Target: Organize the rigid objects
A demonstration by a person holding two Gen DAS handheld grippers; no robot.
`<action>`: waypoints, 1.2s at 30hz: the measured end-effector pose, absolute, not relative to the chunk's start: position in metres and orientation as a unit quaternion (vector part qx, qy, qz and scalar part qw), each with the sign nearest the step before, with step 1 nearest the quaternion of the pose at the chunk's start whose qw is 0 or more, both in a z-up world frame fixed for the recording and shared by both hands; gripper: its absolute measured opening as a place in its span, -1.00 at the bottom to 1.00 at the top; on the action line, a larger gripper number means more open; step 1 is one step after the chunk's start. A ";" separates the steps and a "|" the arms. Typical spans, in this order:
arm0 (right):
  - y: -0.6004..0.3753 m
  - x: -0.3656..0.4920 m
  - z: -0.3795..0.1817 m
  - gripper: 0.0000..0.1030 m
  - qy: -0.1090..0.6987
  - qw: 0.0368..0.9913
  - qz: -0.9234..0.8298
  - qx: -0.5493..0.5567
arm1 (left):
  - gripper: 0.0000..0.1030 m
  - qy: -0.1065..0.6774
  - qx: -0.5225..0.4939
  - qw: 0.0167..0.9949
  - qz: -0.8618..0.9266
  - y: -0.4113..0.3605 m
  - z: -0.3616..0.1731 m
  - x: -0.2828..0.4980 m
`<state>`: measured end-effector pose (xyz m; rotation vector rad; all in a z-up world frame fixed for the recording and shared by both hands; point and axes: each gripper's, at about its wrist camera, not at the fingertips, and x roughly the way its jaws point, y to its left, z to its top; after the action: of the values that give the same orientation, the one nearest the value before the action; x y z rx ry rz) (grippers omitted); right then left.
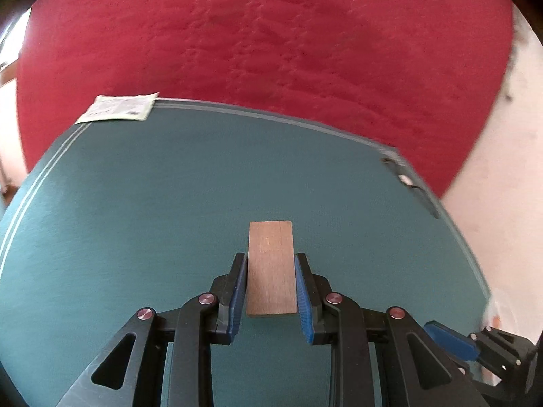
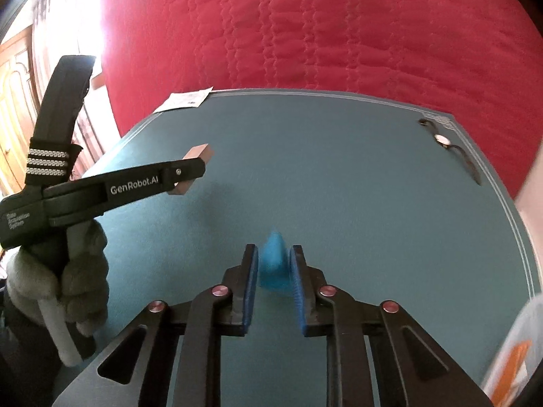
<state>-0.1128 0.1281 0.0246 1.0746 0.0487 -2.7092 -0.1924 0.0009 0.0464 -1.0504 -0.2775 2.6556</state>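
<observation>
My left gripper (image 1: pixel 270 257) is shut on a flat rectangular wooden block (image 1: pixel 269 237), and the blue pads press on its two long sides. It hangs above the teal mat (image 1: pixel 135 220). The right wrist view shows this same left gripper (image 2: pixel 195 169) at the left, held by a gloved hand (image 2: pixel 64 271), with the wooden block (image 2: pixel 200 152) sticking out past its tip. My right gripper (image 2: pixel 274 249) is shut on a small light-blue object (image 2: pixel 271 268), which is blurred and tapers upward. One blue pad (image 1: pixel 451 337) of the right gripper shows at the lower right of the left wrist view.
A wristwatch (image 2: pixel 443 139) with a dark strap lies near the mat's far right corner. A white paper label (image 2: pixel 186 100) sits at the far left corner. A red quilted cover (image 2: pixel 339 34) lies beyond the mat. An orange-and-white thing (image 2: pixel 519 356) shows at the lower right.
</observation>
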 end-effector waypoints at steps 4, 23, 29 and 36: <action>0.146 -0.097 0.031 -0.63 0.004 0.105 -0.926 0.362 | -0.44 -0.082 -0.349 0.161 0.920 0.013 0.052 -0.184; 0.156 -0.079 0.004 -0.44 -0.069 0.121 -0.903 0.407 | -0.44 -0.069 -0.342 0.158 0.924 0.016 0.056 -0.176; 0.149 -0.080 -0.002 -0.44 -0.055 0.122 -0.898 0.419 | -0.44 -0.071 -0.346 0.153 0.923 0.014 0.054 -0.178; 0.145 -0.103 -0.004 -0.15 -0.051 0.119 -0.899 0.419 | -0.44 -0.072 -0.344 0.150 0.924 0.012 0.055 -0.176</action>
<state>-0.1033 0.1453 -0.0042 1.2243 -0.1492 -2.6285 -0.1763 0.0124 0.0550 -0.9887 -0.2081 2.6540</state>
